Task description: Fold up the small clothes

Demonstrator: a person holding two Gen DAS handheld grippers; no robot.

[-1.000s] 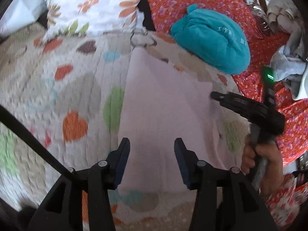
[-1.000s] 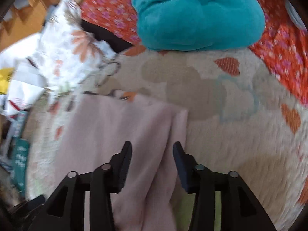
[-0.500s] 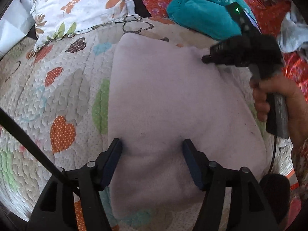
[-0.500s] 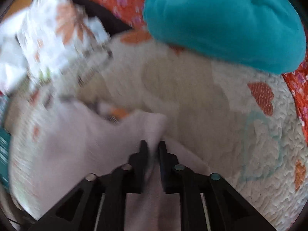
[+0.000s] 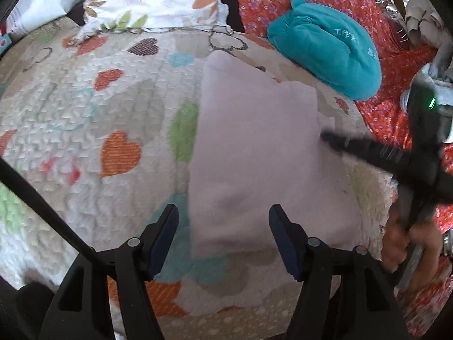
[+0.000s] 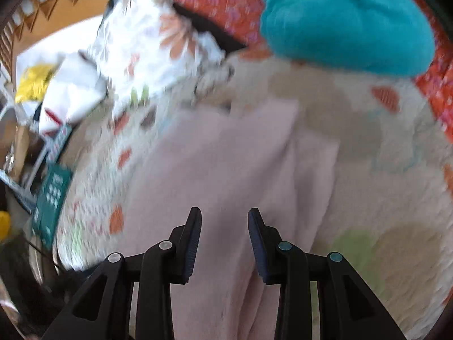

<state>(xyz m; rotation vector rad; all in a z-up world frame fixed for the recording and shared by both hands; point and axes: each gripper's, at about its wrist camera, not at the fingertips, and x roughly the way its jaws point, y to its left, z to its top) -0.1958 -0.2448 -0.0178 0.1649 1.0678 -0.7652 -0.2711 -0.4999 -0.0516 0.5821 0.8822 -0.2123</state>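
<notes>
Pale pink garment (image 5: 263, 153), part-folded beside teal cushion (image 5: 325, 56); we hold left tongs (image 5: 223, 238) wide, right tongs (image 6: 225, 240) narrower, both empty; folded flap may spring open.

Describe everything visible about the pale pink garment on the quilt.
The pale pink garment is plain, soft-looking fabric, lying flat on the heart-patterned quilt. It is folded lengthwise, with one layer's edge stepped over another along its right side. Its far end narrows toward the teal cushion without touching it. The left gripper and right gripper are open above it, gripping nothing.
</notes>
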